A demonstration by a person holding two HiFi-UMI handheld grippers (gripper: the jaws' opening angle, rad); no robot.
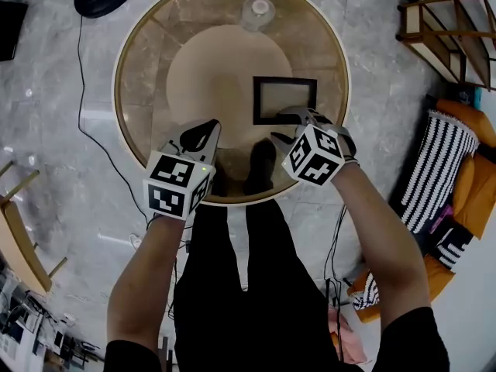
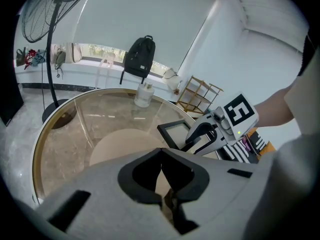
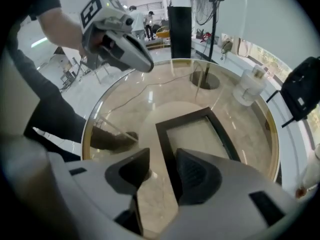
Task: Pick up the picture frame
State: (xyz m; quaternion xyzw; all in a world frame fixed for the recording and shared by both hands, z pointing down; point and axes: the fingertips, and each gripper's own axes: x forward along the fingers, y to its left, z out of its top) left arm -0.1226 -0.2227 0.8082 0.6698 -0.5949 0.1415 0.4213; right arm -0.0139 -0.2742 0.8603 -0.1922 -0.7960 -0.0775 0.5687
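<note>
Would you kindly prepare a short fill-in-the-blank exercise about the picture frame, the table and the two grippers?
1. The black rectangular picture frame lies ___ on the round glass table.
2. The jaws of the left gripper are ___, with nothing between them.
3. The jaws of the right gripper stand ___, straddling one edge of the frame.
Missing words: flat; shut; open.

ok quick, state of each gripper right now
left gripper: tongs shut, holding nothing
right gripper: tongs open over the picture frame edge, not gripping it
</note>
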